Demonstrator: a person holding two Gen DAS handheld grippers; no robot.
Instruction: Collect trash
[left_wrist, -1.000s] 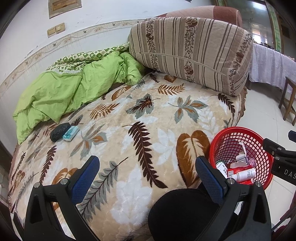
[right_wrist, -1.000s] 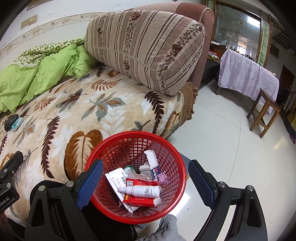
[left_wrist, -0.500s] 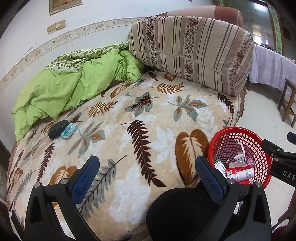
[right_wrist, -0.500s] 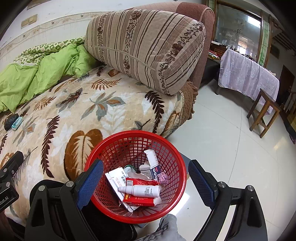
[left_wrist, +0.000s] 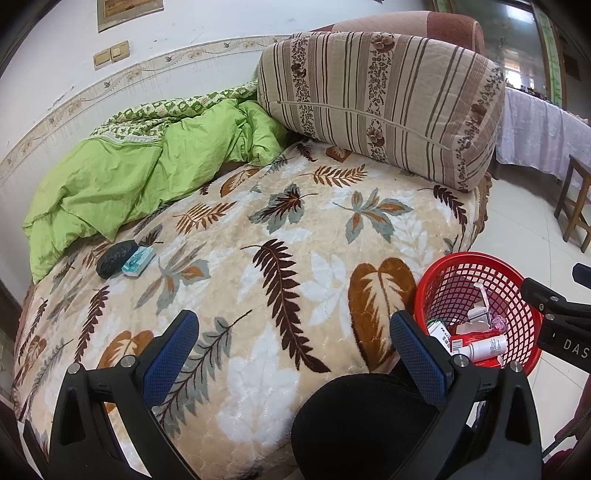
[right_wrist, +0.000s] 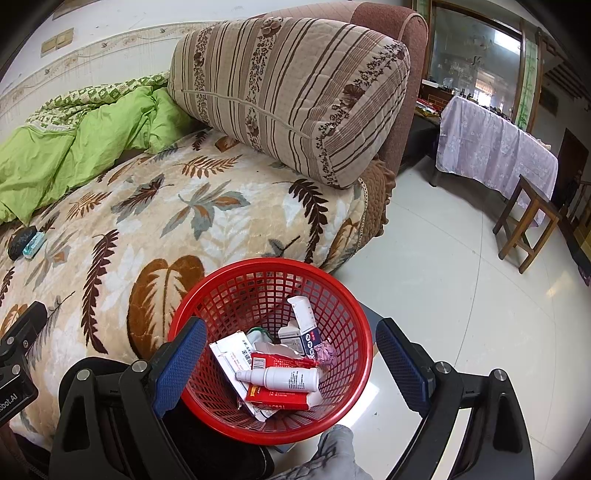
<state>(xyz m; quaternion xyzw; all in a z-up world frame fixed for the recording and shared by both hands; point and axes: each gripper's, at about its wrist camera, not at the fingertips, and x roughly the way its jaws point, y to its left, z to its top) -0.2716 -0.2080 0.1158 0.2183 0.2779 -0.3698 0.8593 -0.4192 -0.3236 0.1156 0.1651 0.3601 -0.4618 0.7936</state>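
Note:
A red mesh basket (right_wrist: 343, 306) stands beside the bed, holding a white spray bottle (right_wrist: 280, 378), red and white boxes (right_wrist: 280, 400) and crumpled paper. My right gripper (right_wrist: 291, 362) hovers open over the basket, its fingers either side of it, with nothing held. The basket (left_wrist: 443, 273) also shows at the right of the left wrist view. My left gripper (left_wrist: 295, 354) is open and empty above the near edge of the leaf-patterned blanket (left_wrist: 280, 236). Far left on the blanket lie a black pouch (left_wrist: 116, 253) and a small teal packet (left_wrist: 138, 261), touching each other.
A green quilt (left_wrist: 147, 170) is bunched at the back left and a large striped cushion (left_wrist: 380, 107) leans at the head. A wooden stool (right_wrist: 528, 221) and a cloth-covered table (right_wrist: 495, 147) stand on the white tiled floor. A gloved hand (right_wrist: 332, 454) shows below the basket.
The left wrist view has drifted slightly, so the pouch and packet sit a little higher in frame. The right gripper and basket have stayed put.

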